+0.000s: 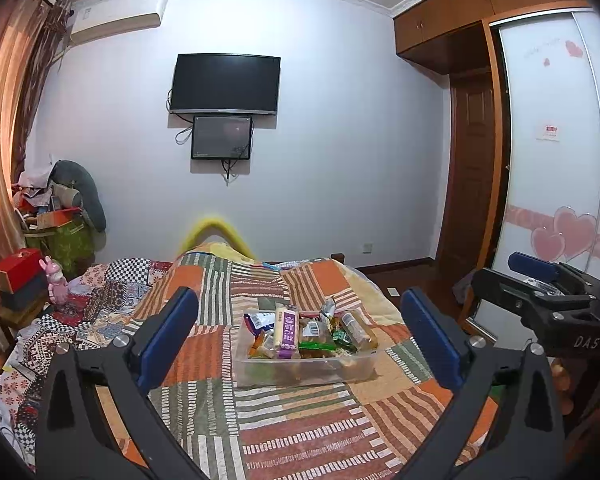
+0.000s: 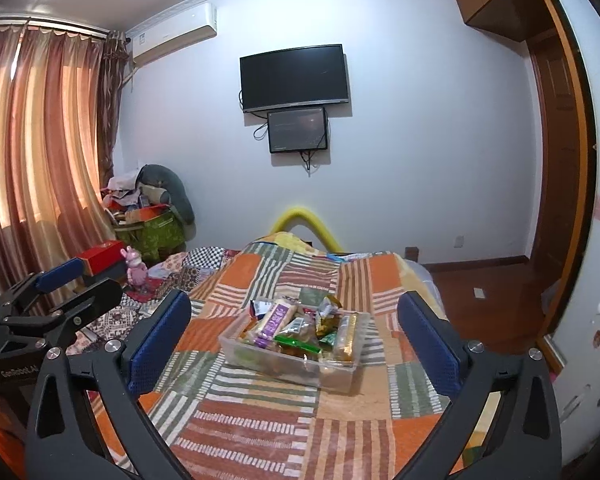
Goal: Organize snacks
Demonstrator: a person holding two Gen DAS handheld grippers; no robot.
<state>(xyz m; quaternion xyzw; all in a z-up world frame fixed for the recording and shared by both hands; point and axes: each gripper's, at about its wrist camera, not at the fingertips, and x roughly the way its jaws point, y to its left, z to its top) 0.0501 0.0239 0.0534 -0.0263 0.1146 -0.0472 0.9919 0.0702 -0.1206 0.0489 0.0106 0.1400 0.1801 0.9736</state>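
A clear plastic bin [image 1: 260, 374] full of wrapped snacks sits on the patchwork bedspread, ahead of both grippers; it also shows in the right wrist view [image 2: 340, 378]. Among the snacks are a purple-and-cream packet [image 1: 287, 332], a green packet [image 1: 316, 346] and a long tan packet [image 2: 348, 338]. My left gripper [image 1: 306, 340] is open and empty, held above the bed short of the bin. My right gripper [image 2: 296, 338] is open and empty too, at about the same distance. Each gripper shows at the edge of the other's view.
The bed [image 1: 300, 432] fills the foreground under a striped orange, green and brown quilt. A pink toy [image 2: 135, 268] and a red box [image 2: 100, 258] sit at the left. A cluttered green bin [image 2: 152, 232] stands by the curtains. The wardrobe [image 1: 548, 128] and door are at the right.
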